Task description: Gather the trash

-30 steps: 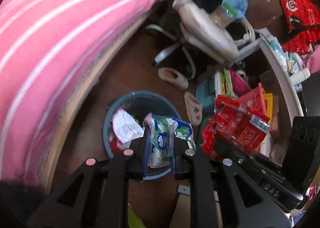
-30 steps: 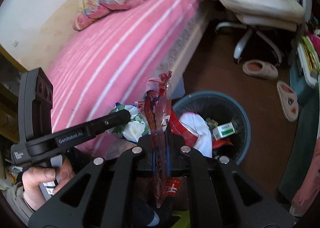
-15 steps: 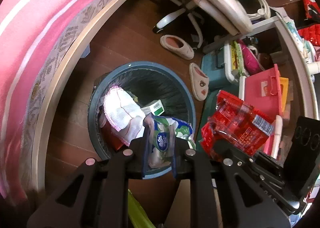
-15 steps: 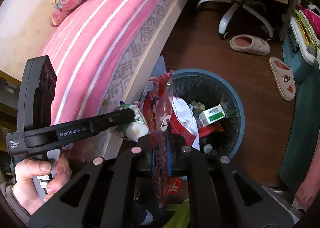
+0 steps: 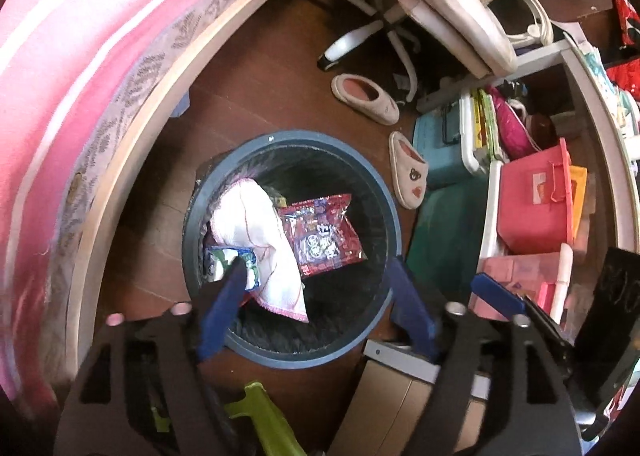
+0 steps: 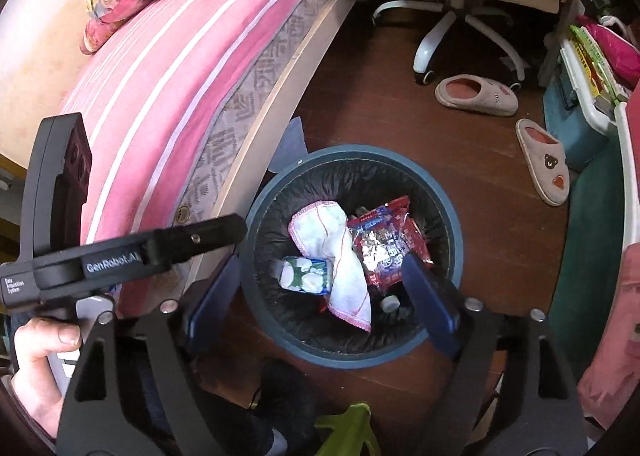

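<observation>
Lying below opening tongs (image 6: pixel 322 296): wrappers (image 6: pixel 384 246)

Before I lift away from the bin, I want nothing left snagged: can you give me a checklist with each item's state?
1. Red wrapper inside bin: ok.
2. Green-white packet inside bin: ok.
3. Left hand-held gripper opening, nothing between its pads: ok.
4. Right hand-held gripper opening, empty: ok.
5. Cloth clear of the rim: ok.
6. More trash elsewhere: cannot tell.
</observation>
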### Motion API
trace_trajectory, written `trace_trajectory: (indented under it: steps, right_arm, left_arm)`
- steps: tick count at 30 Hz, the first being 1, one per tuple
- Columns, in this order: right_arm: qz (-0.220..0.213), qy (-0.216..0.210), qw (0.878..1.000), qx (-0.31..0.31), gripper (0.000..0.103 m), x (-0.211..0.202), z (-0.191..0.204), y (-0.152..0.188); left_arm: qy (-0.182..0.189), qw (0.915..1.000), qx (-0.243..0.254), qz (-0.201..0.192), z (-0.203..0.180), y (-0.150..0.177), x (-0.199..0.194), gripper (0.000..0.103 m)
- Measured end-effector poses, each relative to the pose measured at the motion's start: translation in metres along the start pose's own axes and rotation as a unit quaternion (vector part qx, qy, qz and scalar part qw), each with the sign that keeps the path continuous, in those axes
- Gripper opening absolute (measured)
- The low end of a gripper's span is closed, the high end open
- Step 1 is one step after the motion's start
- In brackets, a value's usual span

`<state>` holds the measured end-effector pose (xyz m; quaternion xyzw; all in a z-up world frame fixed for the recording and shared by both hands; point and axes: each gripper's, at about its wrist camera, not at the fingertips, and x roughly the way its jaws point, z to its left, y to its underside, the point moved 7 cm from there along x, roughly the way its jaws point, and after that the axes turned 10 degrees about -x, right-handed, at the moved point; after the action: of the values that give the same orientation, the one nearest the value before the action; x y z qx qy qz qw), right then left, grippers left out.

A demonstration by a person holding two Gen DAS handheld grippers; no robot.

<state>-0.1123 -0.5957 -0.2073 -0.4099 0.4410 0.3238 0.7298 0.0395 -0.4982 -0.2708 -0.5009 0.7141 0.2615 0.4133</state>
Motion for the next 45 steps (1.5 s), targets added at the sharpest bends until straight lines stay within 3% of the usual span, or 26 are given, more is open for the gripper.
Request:
trace_trajectory:
  steps: [4,12,19,27,30,37,41,45]
  right_arm:
    - [-0.009,0.006,1.0,-0.006,0.089,-0.011,0.005,-0.001]
    - [-0.052,0.0,0.998,-0.041,0.091,-0.051,0.042,-0.006]
    - [-0.119,-0.022,0.987,-0.104,0.094,-0.102,0.109,-0.015]
    - [-0.186,-0.056,0.963,-0.187,0.097,-0.153,0.208,-0.016]
    - [-0.202,-0.077,0.952,-0.216,0.098,-0.166,0.247,-0.015]
    - [-0.218,-0.116,0.925,-0.288,0.098,-0.173,0.339,-0.006]
    - [-0.222,-0.133,0.913,-0.317,0.098,-0.166,0.389,0.002]
    - [-0.219,-0.138,0.901,-0.348,0.098,-0.154,0.439,0.014]
  left_arm:
    - [0.001,0.9998,-0.003,-0.021,-0.002,-0.002,-0.015,0.087]
    - [0.021,0.9963,0.002,-0.083,-0.006,0.002,-0.076,0.088]
    - [0.055,0.9796,-0.007,-0.193,-0.003,0.018,-0.166,0.089]
    - [0.065,0.945,-0.053,-0.316,0.043,0.053,-0.283,0.09]
    - [0.045,0.9327,-0.073,-0.35,0.071,0.066,-0.319,0.09]
    - [-0.012,0.8934,-0.126,-0.431,0.148,0.101,-0.404,0.094]
    - [-0.053,0.8734,-0.144,-0.462,0.182,0.117,-0.434,0.097]
    - [-0.09,0.8595,-0.154,-0.479,0.212,0.132,-0.452,0.097]
